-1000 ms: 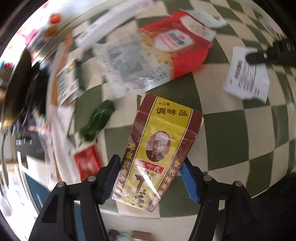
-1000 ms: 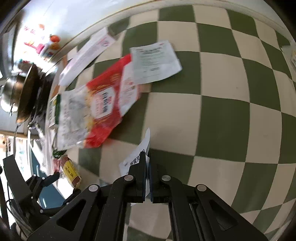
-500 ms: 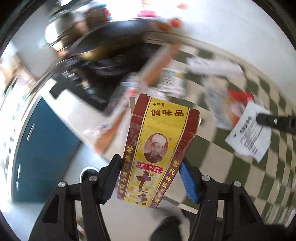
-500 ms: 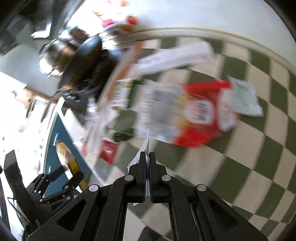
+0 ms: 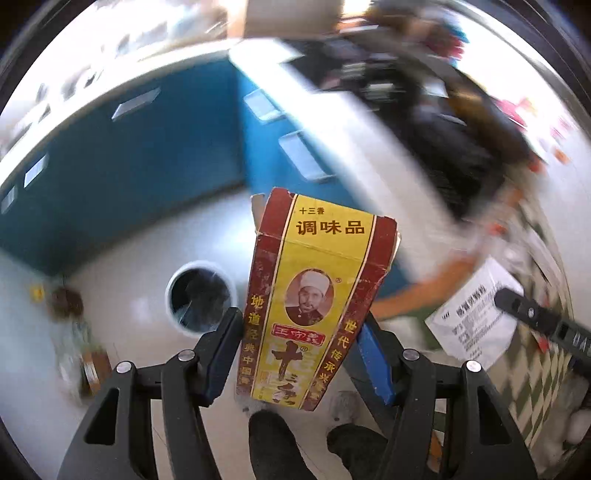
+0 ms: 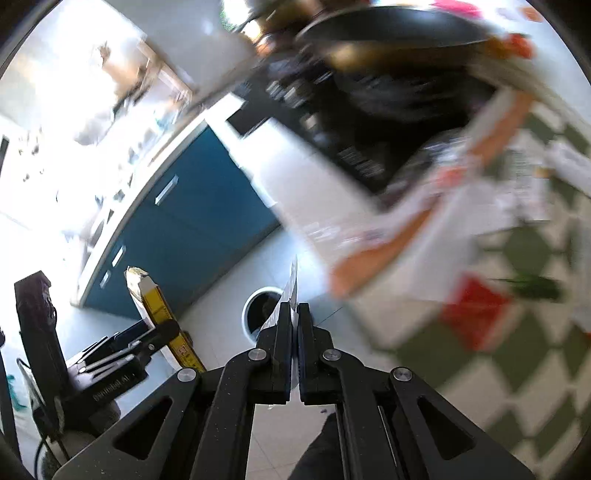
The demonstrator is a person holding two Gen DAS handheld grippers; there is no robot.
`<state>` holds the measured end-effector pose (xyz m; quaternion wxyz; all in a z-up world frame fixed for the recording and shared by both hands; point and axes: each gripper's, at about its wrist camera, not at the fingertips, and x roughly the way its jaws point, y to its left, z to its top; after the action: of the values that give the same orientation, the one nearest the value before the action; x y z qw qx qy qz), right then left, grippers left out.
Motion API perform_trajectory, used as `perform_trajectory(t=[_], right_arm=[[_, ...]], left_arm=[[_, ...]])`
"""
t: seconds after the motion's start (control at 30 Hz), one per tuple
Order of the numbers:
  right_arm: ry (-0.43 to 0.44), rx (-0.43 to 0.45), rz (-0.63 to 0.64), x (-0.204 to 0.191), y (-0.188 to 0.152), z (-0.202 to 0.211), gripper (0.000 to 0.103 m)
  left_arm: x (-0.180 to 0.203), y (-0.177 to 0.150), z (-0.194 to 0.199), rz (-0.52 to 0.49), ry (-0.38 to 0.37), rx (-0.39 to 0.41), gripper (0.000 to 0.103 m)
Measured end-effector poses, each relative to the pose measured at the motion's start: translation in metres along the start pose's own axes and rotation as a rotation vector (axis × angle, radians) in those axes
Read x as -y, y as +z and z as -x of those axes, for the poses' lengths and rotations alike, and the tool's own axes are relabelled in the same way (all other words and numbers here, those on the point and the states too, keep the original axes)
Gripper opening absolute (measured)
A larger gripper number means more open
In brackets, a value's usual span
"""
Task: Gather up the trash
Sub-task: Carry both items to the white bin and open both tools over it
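My left gripper (image 5: 295, 354) is shut on a yellow and red seasoning box (image 5: 314, 295), held upright above the floor; it also shows in the right wrist view (image 6: 159, 314). My right gripper (image 6: 293, 317) is shut on a white paper slip (image 6: 291, 288), seen edge-on; the slip also shows in the left wrist view (image 5: 476, 325). A round white trash bin with a dark liner (image 5: 201, 295) stands on the floor below and left of the box, and just beyond my right fingertips in the right wrist view (image 6: 258, 310).
Blue cabinets (image 5: 129, 166) stand behind the bin. The checkered counter (image 6: 517, 350) at right holds a red packet (image 6: 476, 314), a green wrapper (image 6: 535, 288) and blurred papers. A dark pan (image 6: 388, 29) sits on the stove. My shoes (image 5: 273, 443) are on the floor.
Both grippers have swung left off the checkered counter with the box and the slip. The floor bin and blue cabinets have come into view.
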<state>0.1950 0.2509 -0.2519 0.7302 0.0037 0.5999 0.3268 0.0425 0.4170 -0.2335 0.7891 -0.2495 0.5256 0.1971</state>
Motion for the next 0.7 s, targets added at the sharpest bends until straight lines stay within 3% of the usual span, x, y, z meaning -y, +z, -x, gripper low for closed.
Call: perform_trajectory(t=[0.1, 0.2, 0.27, 0.37, 0.47, 0.6, 0.7], right_arm=[[-0.001, -0.050, 0.023, -0.036, -0.005, -0.084, 0.002], [-0.017, -0.107, 0.038, -0.062, -0.014, -0.205, 0.002], [-0.020, -0.136, 0.035, -0.070, -0.021, -0.267, 0.002], [-0.032, -0.203, 0.031, -0.068, -0.037, -0.392, 0.002], [-0.031, -0.274, 0.025, -0.057, -0.054, -0.494, 0.002], [-0.035, -0.335, 0.059, -0.045, -0.072, -0.587, 0.002], [-0.060, -0.388, 0.112, -0.036, -0.088, -0.634, 0.002]], left_arm=[[-0.095, 0.004, -0.061, 0.128, 0.012, -0.067, 0.059], [-0.182, -0.001, -0.144, 0.237, 0.018, -0.138, 0.059], [-0.226, -0.006, -0.198, 0.289, 0.005, -0.182, 0.059], [-0.281, -0.019, -0.290, 0.376, -0.057, -0.252, 0.059], [-0.318, -0.028, -0.377, 0.442, -0.122, -0.312, 0.059], [-0.343, -0.038, -0.464, 0.500, -0.179, -0.387, 0.059], [-0.352, -0.047, -0.510, 0.512, -0.168, -0.449, 0.059]])
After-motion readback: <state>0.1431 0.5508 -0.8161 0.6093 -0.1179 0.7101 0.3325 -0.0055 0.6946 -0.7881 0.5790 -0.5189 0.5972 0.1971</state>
